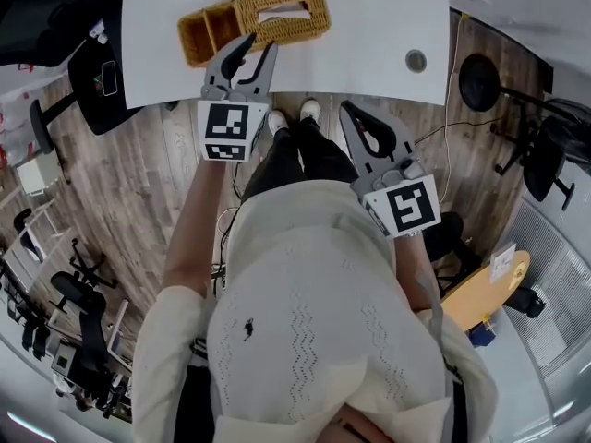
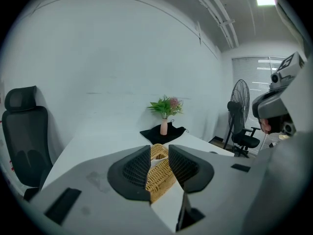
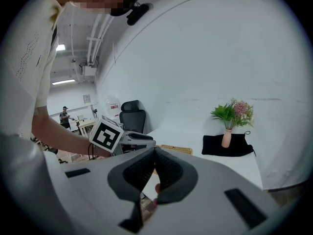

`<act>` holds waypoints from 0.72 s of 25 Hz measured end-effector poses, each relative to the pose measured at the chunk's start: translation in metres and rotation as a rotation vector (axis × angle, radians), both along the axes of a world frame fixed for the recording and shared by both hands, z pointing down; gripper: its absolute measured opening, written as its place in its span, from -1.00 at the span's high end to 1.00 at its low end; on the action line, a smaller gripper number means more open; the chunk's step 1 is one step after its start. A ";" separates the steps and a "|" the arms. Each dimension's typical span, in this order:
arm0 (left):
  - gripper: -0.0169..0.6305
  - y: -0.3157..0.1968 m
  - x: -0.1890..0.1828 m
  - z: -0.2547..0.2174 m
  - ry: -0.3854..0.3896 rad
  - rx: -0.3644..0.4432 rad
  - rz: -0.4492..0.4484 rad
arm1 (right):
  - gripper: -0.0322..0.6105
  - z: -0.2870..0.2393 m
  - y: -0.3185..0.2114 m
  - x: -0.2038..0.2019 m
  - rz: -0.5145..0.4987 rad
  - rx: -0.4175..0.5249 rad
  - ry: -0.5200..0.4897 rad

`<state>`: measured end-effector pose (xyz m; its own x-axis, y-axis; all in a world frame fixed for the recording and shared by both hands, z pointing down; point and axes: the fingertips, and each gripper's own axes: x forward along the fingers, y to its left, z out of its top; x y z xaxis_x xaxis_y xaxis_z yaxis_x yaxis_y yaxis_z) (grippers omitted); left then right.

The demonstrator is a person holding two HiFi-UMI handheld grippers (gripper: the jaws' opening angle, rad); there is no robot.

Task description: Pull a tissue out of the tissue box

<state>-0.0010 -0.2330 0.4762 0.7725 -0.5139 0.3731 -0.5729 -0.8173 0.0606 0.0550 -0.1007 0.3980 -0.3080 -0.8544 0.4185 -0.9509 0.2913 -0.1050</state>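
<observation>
White table (image 1: 369, 26), wood floor (image 1: 175, 155) below (vase (image 2: 164, 127) at far end). Wicker tissue box (image 1: 309, 21) near table edge, partly behind left gripper (image 1: 260, 46), jaws spread. Off table, right gripper (image 1: 348, 109): tips pressed together, empty. Slot's pale strip (image 1: 284, 11) perhaps tissue.

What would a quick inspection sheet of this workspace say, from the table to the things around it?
Surface: white table, mostly bare, with a round port set in it.
Job's things: wicker tissue box, something pale in its top slot; a wicker side compartment adjoins it.
Clutter: vase of flowers on a black cloth at the table's far end.
Grippers: left gripper open at the tissue box, holding nothing; right gripper shut, empty, off the table over the floor.
Cables: thin cable on the wood floor at the right.
Surroundings: office chair, standing fan, white wall.
</observation>
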 end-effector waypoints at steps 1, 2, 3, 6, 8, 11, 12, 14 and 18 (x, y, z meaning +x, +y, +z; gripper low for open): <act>0.59 -0.002 0.001 0.002 -0.006 0.002 0.003 | 0.90 0.001 0.000 0.001 0.007 -0.003 -0.002; 0.59 -0.004 0.002 0.005 -0.014 0.003 0.008 | 0.90 0.003 0.000 0.002 0.011 -0.009 -0.003; 0.59 -0.006 0.003 0.008 -0.023 0.003 0.013 | 0.90 0.005 0.001 0.003 0.015 -0.014 -0.004; 0.59 -0.011 0.007 0.017 -0.050 0.003 0.031 | 0.90 0.008 -0.001 0.005 0.026 -0.019 -0.005; 0.58 -0.014 0.009 0.023 -0.066 0.002 0.043 | 0.90 0.011 0.000 0.006 0.028 -0.032 0.002; 0.59 -0.020 0.011 0.034 -0.091 -0.004 0.048 | 0.90 0.016 0.003 0.007 0.035 -0.053 0.009; 0.59 -0.021 0.012 0.038 -0.098 -0.010 0.049 | 0.90 0.018 0.004 0.007 0.040 -0.057 0.009; 0.59 -0.025 0.013 0.048 -0.117 -0.025 0.055 | 0.90 0.020 0.006 0.008 0.053 -0.066 0.007; 0.59 -0.030 0.016 0.062 -0.157 -0.050 0.071 | 0.90 0.023 0.009 0.010 0.084 -0.070 -0.002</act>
<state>0.0146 -0.2633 0.5379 0.7364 -0.4377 0.5159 -0.5192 -0.8545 0.0162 0.0647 -0.0913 0.4210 -0.2369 -0.8459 0.4778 -0.9715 0.2021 -0.1240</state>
